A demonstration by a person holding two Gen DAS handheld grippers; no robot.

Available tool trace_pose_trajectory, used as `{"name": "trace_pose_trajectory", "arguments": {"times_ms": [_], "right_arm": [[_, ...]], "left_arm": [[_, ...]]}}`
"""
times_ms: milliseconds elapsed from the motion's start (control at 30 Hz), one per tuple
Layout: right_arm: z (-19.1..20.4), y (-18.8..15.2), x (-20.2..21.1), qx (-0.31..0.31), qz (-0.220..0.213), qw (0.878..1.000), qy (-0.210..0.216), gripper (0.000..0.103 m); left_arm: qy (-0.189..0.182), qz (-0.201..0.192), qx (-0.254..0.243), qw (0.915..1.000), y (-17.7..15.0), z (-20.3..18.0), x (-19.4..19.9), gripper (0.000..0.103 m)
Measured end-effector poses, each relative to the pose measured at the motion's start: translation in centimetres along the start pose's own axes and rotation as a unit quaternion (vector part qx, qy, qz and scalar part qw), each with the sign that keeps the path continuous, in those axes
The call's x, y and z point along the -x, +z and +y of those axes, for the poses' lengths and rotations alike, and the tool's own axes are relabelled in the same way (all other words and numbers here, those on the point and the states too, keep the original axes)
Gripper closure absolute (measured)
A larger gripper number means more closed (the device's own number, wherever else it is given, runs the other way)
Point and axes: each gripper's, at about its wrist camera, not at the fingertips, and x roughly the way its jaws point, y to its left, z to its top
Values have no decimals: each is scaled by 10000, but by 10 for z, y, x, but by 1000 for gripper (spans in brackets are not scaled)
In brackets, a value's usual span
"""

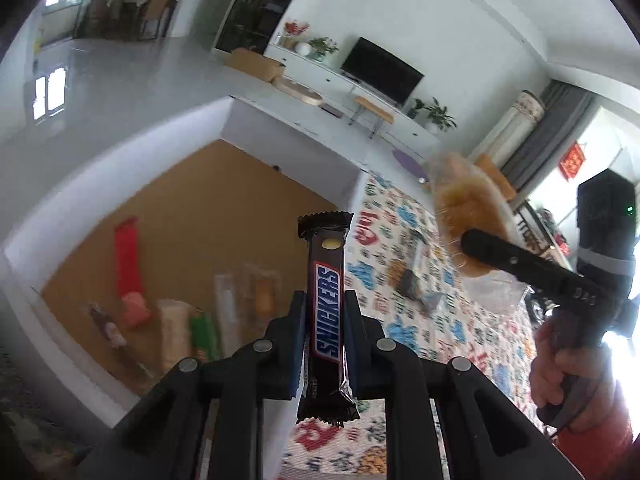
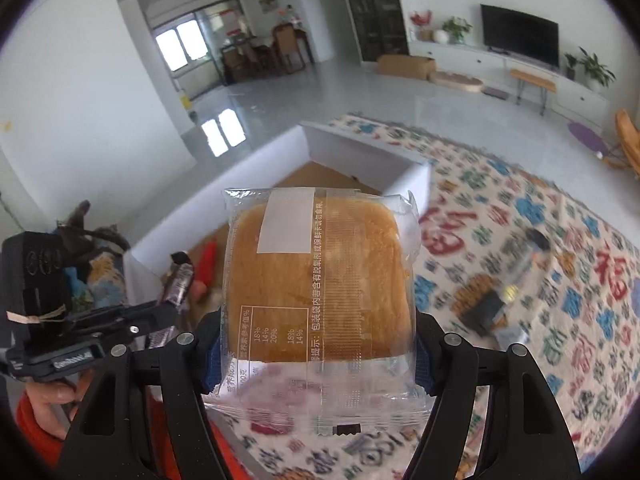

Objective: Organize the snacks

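In the left wrist view's lower centre, the left gripper (image 1: 323,336) pinches a Snickers bar (image 1: 326,312) upright, jaws nearly together. Lower centre of the right wrist view, the right gripper (image 2: 318,354) clamps a clear-wrapped cake (image 2: 320,280), jaws wide around it. Beneath lies a patterned rug (image 2: 520,240) with loose snacks (image 2: 486,304) at right. Farther, at centre left, a white box (image 1: 224,120) holds a red packet (image 1: 127,256) and other blurred snacks.
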Motion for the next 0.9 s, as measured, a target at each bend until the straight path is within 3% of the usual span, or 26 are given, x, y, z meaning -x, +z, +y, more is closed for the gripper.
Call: {"name": "trace_pose_trajectory", "arguments": {"times_ms": [100, 133, 200, 233, 267, 433, 600, 733, 900], "right_arm": [[42, 27, -34, 177, -102, 9994, 276, 28], [53, 33, -46, 192, -115, 9989, 404, 27], [70, 40, -69, 174, -31, 9977, 654, 27], [75, 42, -79, 144, 59, 9971, 745, 27], [80, 44, -88, 124, 148, 9967, 790, 27], [79, 41, -75, 17, -46, 9961, 884, 26], [50, 12, -51, 380, -245, 9988, 212, 25], [-9, -36, -40, 325, -35, 9986, -425, 25], [-103, -115, -25, -265, 393, 9902, -1312, 25]], "left_arm": [[664, -25, 3, 9978, 11, 31, -2, 86], [936, -43, -27, 9956, 11, 38, -4, 81], [1321, -28, 24, 9912, 9, 53, -8, 49], [1478, -52, 129, 9889, 7, 60, -10, 20], [1586, -155, 245, 9869, 5, 67, -9, 12], [1476, -226, 570, 9871, -10, 81, -8, 12], [1091, -213, 350, 9932, -25, 47, -13, 12], [483, -82, -241, 9985, -52, -14, -24, 11], [-332, 361, -776, 9958, -92, -83, -60, 5]]}}
